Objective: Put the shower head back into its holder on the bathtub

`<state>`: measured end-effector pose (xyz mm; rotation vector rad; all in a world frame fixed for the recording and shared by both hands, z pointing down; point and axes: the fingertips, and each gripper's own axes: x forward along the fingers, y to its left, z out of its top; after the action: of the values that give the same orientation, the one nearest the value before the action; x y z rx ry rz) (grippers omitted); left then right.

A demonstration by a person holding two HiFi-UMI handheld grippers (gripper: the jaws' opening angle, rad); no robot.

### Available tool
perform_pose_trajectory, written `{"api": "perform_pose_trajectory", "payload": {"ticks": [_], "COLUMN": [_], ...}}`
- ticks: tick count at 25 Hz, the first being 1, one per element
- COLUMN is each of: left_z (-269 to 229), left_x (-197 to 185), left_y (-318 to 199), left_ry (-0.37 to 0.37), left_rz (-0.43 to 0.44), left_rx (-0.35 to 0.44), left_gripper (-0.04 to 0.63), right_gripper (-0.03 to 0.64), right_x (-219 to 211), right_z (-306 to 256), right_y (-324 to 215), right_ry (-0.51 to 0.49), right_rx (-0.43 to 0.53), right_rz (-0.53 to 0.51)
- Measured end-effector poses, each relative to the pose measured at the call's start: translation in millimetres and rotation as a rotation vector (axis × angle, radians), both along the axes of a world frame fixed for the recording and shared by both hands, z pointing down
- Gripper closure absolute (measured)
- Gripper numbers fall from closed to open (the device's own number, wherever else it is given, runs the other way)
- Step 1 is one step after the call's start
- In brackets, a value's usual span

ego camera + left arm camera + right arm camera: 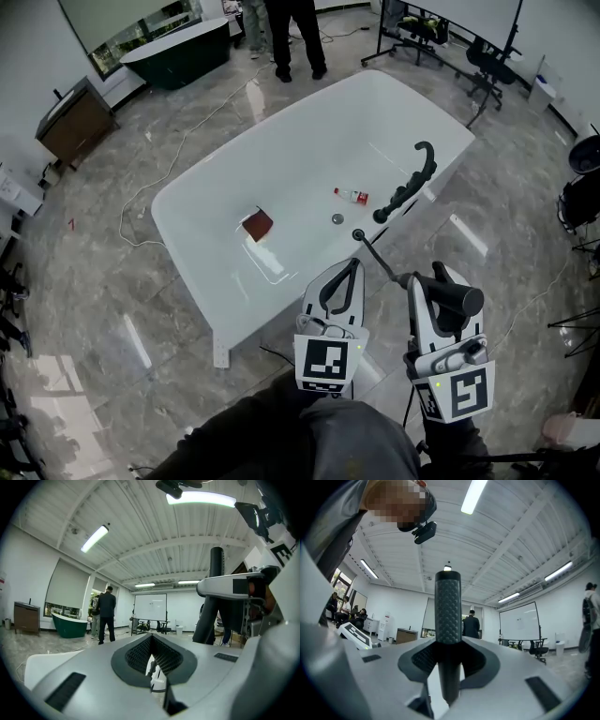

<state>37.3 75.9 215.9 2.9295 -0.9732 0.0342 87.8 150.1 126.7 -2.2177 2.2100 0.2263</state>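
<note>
My right gripper (pixel 436 279) is shut on the black shower head (pixel 457 299), whose textured handle (pixel 448 606) stands upright between the jaws in the right gripper view. A thin black hose (pixel 380 260) runs from it to a small black post (pixel 358 234) on the near rim of the white bathtub (pixel 202 187). A curved black tap fitting (pixel 412 181) sits on the rim further right. Just left of the shower head, my left gripper (pixel 353 268) is over the near rim, shut with nothing in it (pixel 151 640).
In the tub lie a red-brown object (pixel 256 224), a small bottle with a red label (pixel 352 195) and the drain (pixel 337 218). People (pixel 292 37) stand beyond the tub near a dark green tub (pixel 178 52). A wooden cabinet (pixel 73 122) is at the left, chairs (pixel 483 66) at the right.
</note>
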Motion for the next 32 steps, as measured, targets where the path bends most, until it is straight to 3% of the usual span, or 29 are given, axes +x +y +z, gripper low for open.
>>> {"api": "perform_pose_trajectory", "payload": {"ticks": [16, 24, 32], "left_z": [2, 0, 9], "left_x": [30, 44, 52], "left_y": [-75, -84, -88], "left_ry": [-0.005, -0.013, -0.031], "left_rz": [0.01, 0.033, -0.002], "left_rx": [-0.014, -0.016, -0.033], "left_gripper": [0.592, 0.592, 0.592], "right_gripper": [0.491, 0.491, 0.491], "right_x": [19, 31, 45], "right_z": [3, 10, 13], "right_y": [-83, -95, -105], "right_ry": [-0.016, -0.04, -0.04], "right_rx": [-0.046, -0.063, -0.074], "right_rz": [-0.023, -0.019, -0.055]}}
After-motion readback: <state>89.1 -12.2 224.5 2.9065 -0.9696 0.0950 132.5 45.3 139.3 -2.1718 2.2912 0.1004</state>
